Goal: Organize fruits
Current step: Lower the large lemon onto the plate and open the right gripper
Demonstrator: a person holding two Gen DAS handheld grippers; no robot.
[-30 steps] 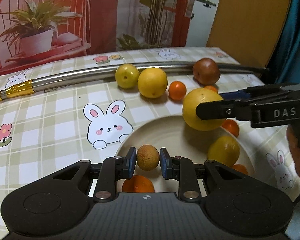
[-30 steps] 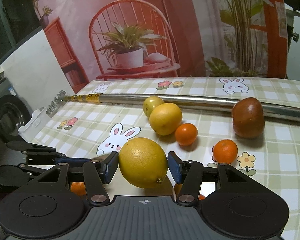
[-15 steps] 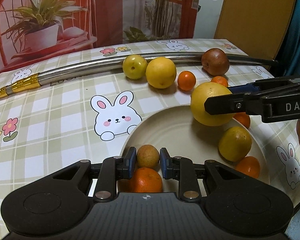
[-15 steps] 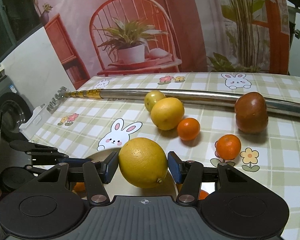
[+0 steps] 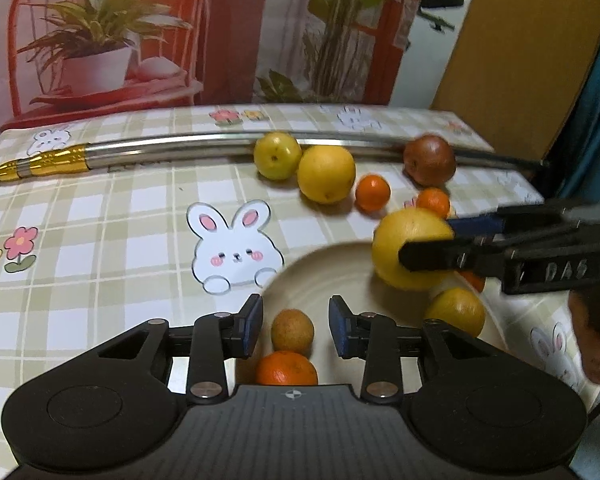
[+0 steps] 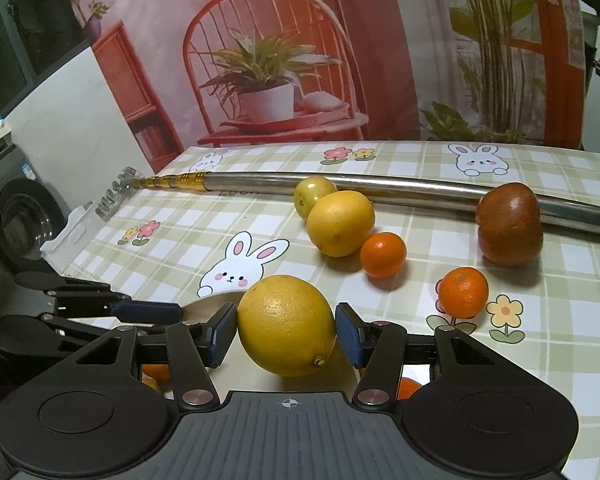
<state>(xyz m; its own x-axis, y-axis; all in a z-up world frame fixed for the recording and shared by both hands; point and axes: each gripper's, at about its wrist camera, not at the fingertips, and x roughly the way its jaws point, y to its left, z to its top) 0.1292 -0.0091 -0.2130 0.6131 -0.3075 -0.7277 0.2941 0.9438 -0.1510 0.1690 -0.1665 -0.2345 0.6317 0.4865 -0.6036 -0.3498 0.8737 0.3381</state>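
Here the left gripper (image 5: pixel 295 326) hangs over the near side of a pale plate (image 5: pixel 328 272) on the desk (image 5: pixel 100 232), its jaws opening; a small brownish-yellow fruit (image 5: pixel 292 331) sits between the blue pads with a gap on each side, resting in the plate just behind a small orange (image 5: pixel 286 368). Left of the plate a white bunny print (image 5: pixel 236 250) marks the checked cloth, and a long steel rod with a gold end (image 5: pixel 172 151) crosses the far part of the desk. Against that rod lie a greenish-yellow fruit (image 5: pixel 277 156), a yellow orange (image 5: pixel 326 174) touching it and a small tangerine (image 5: pixel 373 193) just beside, then a dark red fruit (image 5: pixel 429 160) with another tangerine (image 5: pixel 433 201) in front of it. Further right, the right gripper (image 6: pixel 286 332) is clamped on a big yellow lemon-like fruit (image 6: pixel 286 325), both pads pressing its sides, held over the far right part of the plate. Below it in the plate rests a yellow-orange fruit (image 5: pixel 456 310). At the right edge a hand (image 5: pixel 596 336) grasps that gripper's handle
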